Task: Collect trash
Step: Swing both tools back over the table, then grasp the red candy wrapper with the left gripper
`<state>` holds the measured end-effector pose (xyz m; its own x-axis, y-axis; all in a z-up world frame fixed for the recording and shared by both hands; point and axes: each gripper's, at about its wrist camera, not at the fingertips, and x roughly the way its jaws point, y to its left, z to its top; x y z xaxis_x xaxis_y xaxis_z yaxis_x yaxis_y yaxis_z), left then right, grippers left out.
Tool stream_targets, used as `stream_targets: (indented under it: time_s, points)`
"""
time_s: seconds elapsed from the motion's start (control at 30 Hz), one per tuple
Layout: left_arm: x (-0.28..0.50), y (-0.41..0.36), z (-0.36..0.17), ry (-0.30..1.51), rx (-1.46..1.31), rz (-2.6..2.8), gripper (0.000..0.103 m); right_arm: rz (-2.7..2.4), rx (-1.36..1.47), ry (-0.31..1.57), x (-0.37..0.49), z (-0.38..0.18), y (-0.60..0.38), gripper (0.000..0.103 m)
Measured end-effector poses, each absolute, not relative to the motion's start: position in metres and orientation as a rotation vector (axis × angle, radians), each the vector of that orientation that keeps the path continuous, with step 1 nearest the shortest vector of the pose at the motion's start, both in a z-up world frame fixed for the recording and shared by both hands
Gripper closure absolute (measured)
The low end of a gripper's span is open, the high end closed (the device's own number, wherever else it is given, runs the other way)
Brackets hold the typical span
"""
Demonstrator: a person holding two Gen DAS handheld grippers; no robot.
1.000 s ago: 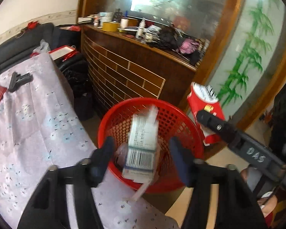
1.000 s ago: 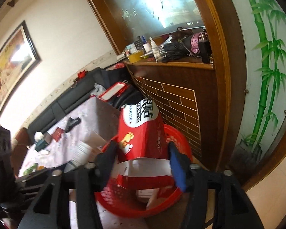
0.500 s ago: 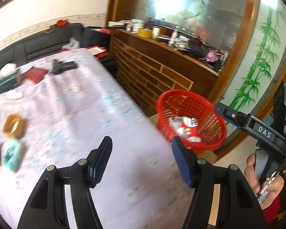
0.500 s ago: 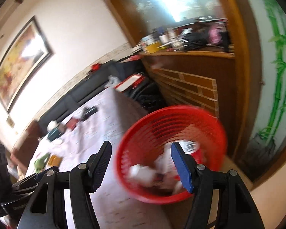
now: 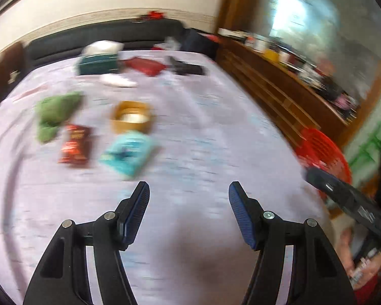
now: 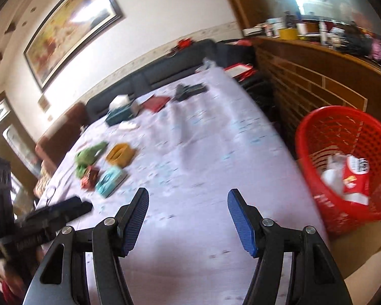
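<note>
My left gripper [image 5: 189, 185] is open and empty over the lilac tablecloth [image 5: 216, 132]. Ahead and to its left, blurred, lie a teal packet [image 5: 128, 152], a dark red packet [image 5: 75, 145], a green wrapper [image 5: 54, 113] and a yellow box [image 5: 132, 118]. My right gripper [image 6: 188, 192] is also open with nothing between its fingers. The red mesh basket [image 6: 348, 124] stands off the table's right edge, with a red-and-white packet [image 6: 356, 178] and white scraps inside. The same teal packet [image 6: 111, 180] and green wrapper [image 6: 89, 155] lie far left of the right gripper.
At the table's far end lie a teal tissue box [image 5: 97, 63], a red wallet [image 5: 143, 66] and a black object [image 5: 188, 70]. A dark sofa [image 6: 165, 73] runs behind the table. A wooden cabinet [image 6: 317, 86] crowded with bottles stands at right.
A white box left my left gripper and a red packet left my right gripper; both are gone from the jaws. Both grippers swung left from the basket to over the table.
</note>
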<state>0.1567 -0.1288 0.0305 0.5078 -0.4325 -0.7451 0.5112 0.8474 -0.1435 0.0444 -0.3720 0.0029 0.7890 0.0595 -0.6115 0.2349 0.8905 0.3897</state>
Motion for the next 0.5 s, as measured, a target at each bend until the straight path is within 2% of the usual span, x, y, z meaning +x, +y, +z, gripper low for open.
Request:
stream_targets:
  time_s: [0.17,0.33,0.5]
  points:
    - [0.211,-0.078,0.031,0.87,0.092,-0.357,0.04,-0.059,0.425,0.685,0.055,0.004,-0.347,0.034]
    - [0.274,-0.058,0.011,0.961,0.027,-0.293,0.04,-0.039,0.409,0.702,0.062,0.003,-0.337,0.034]
    - [0.305,-0.063,-0.013,1.027,0.006,-0.286,0.049,-0.026,0.407,0.722,0.063,0.001,-0.331,0.034]
